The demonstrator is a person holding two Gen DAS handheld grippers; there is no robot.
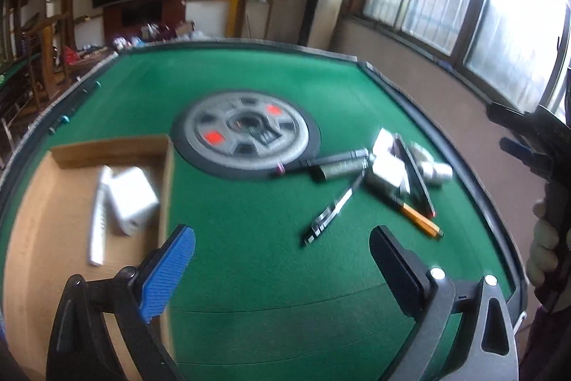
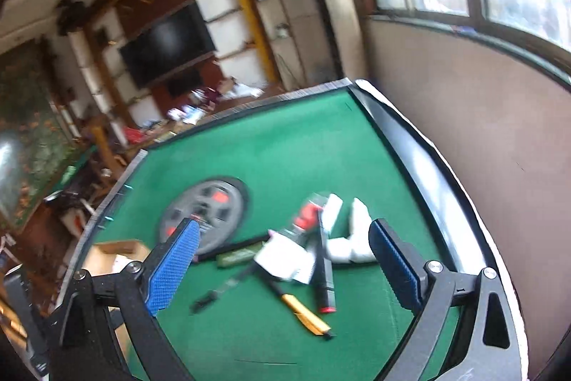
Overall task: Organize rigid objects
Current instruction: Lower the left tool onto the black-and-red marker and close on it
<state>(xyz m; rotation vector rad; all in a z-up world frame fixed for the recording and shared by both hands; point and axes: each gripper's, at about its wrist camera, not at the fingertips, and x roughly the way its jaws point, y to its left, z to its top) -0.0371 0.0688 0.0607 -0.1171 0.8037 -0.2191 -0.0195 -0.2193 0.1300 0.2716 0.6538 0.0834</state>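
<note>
A pile of small rigid objects (image 1: 385, 170) lies on the right of the green table: white boxes, a dark flat remote, pens, an orange pencil (image 1: 419, 218) and a silver can. The right wrist view shows the same pile (image 2: 296, 256) with its orange pencil (image 2: 303, 311). At the left stands a cardboard box (image 1: 46, 202) holding a white box (image 1: 132, 199) and a white remote (image 1: 100, 216). My left gripper (image 1: 282, 245) hangs open over bare felt between box and pile, holding nothing. My right gripper (image 2: 283, 249) is open above the pile, nothing pressed between its pads.
A round grey control panel (image 1: 246, 134) with red buttons sits in the table's middle. The table has a raised dark rim (image 1: 460, 145). A gloved hand (image 1: 544, 249) holds the other gripper at the right edge of the left wrist view. A wall and windows lie beyond.
</note>
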